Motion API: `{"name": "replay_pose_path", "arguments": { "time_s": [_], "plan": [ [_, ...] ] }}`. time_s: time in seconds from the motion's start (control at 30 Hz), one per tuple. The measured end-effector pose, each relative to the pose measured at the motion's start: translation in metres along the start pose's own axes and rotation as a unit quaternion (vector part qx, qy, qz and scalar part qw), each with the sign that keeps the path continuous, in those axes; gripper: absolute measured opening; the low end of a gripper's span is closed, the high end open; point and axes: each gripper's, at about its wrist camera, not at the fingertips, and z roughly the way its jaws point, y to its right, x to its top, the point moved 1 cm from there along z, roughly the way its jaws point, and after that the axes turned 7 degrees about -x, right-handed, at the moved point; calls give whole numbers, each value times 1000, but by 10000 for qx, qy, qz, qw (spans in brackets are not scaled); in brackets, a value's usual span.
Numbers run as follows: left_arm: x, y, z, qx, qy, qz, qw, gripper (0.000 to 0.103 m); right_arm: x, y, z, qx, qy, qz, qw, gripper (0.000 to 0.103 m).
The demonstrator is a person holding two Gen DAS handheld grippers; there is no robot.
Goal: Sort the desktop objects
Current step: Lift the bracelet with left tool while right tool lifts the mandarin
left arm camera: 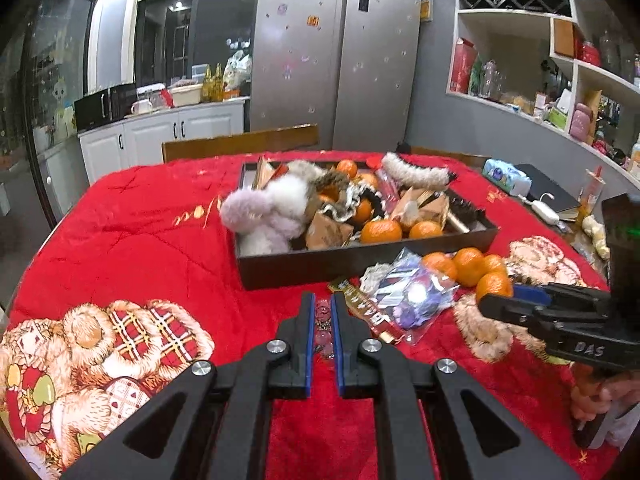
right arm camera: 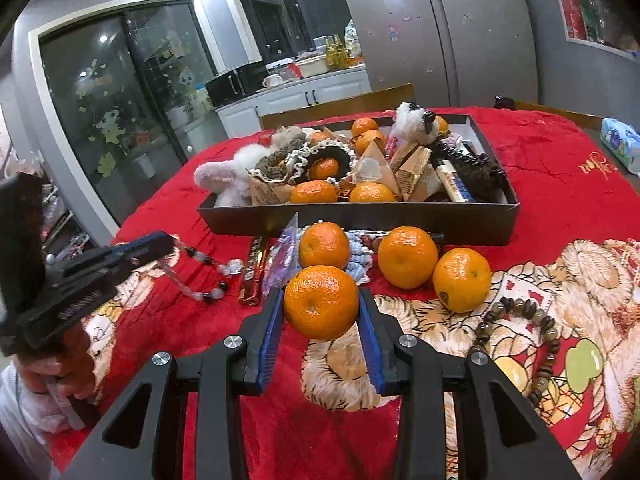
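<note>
Leftmost, the left gripper (left arm camera: 321, 312) is clenched nearly to nothing on a string of clear pink and dark beads (right arm camera: 208, 270), which hangs from its fingertips clear of the red teddy-bear-print tablecloth (right arm camera: 560, 208). Right of it, the right gripper (right arm camera: 321, 307) stands partly spread, both blue pads pressed on a round orange mandarin (right arm camera: 321, 302) lifted off the cloth, near the front wall of the black cardboard tray (right arm camera: 360, 220). Three loose mandarins (right arm camera: 408, 257) lie between.
</note>
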Motion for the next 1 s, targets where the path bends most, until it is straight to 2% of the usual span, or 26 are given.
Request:
{"name": "replay_pose_path", "arguments": {
  "time_s": [0.2, 0.47, 0.7, 0.87, 1.0],
  "plan": [
    [5, 6, -14, -55, 171, 102, 9998, 8, 2, 1, -3, -20, 67, 39, 10000, 35],
    [3, 12, -16, -101, 153, 150, 9997, 8, 2, -1, -2, -1, 48, 39, 10000, 35],
    [4, 13, -19, 89, 258, 148, 9995, 8, 1, -15, 5, 38, 4, -107, 9999, 35],
    [2, 20, -15, 142, 240, 256, 9993, 8, 3, -25, 0, 82, 310, -213, 9993, 35],
    [-1, 22, -10, 79, 141, 251, 9996, 8, 5, -27, -2, 96, 336, -225, 9991, 35]
  ]
}}
